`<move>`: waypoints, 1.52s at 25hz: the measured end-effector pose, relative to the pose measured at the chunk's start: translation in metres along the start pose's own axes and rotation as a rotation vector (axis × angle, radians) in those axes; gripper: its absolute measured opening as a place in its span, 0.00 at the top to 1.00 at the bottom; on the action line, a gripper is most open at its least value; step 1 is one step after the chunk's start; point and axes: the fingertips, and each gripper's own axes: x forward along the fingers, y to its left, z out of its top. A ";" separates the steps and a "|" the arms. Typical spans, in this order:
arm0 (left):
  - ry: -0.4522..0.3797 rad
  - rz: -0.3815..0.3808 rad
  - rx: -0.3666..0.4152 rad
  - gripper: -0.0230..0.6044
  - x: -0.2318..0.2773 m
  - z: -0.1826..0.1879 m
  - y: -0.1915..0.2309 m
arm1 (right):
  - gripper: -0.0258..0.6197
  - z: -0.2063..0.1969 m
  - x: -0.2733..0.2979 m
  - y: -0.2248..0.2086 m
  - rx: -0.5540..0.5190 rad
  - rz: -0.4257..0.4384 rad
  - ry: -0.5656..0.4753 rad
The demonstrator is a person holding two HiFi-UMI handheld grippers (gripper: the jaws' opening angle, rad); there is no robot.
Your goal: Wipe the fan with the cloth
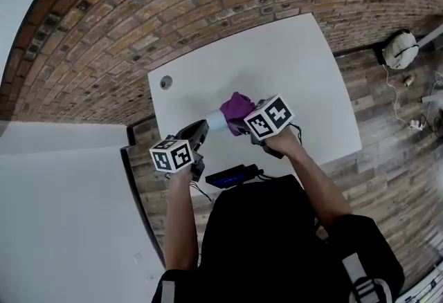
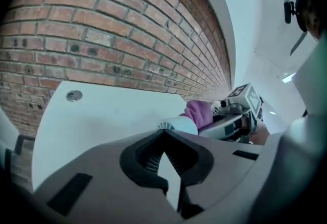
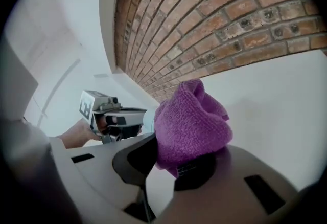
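The left gripper (image 2: 164,138) is clamped tight on the fan (image 1: 214,120). Its ribbed black pads are pinched onto a thin white part of it. The fan's smooth, pale, rounded body sticks out past the jaw tips and shows a finely ridged rim. It is held above the near half of the table (image 1: 291,59), a flat, matte white top with rounded corners. A small round metal disc (image 1: 165,82) is set into the table near its far left corner.

The right gripper (image 3: 166,164) is closed on the cloth (image 3: 191,123), a purple, fuzzy, looped-pile rag. The cloth is bunched into a soft lump that bulges up and out over the jaws. In the head view the lump sits right against the fan's far end, between the two grippers. Both grippers have smooth grey plastic shells. Behind the table rises a wall (image 1: 104,32) of rough red-brown brick with pale mortar lines.
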 end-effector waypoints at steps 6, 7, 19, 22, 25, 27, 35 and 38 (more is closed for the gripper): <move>0.007 0.012 0.117 0.96 0.020 0.034 0.016 | 0.85 -0.021 0.017 0.021 0.080 0.062 -0.037; -0.017 0.015 0.115 0.96 0.021 0.041 0.017 | 0.85 -0.024 0.017 0.022 0.106 0.085 -0.044; 0.017 -0.008 -0.060 0.96 -0.002 -0.029 0.001 | 0.85 0.037 0.000 -0.010 -0.059 0.072 -0.131; -0.004 -0.030 -0.050 0.96 0.005 -0.016 0.006 | 0.85 0.039 0.005 -0.007 -0.007 0.141 -0.133; -0.002 -0.070 -0.029 0.96 0.013 -0.007 0.010 | 0.85 0.035 0.001 -0.009 0.063 0.180 -0.147; -0.004 -0.069 -0.025 0.96 0.014 -0.002 0.015 | 0.85 0.031 -0.001 -0.012 0.100 0.163 -0.165; 0.088 0.107 0.459 0.96 0.000 0.036 -0.017 | 0.85 0.074 -0.035 0.001 0.092 0.027 -0.384; 0.172 0.155 0.553 0.96 0.004 0.029 -0.019 | 0.85 0.074 -0.010 0.021 0.038 0.017 -0.361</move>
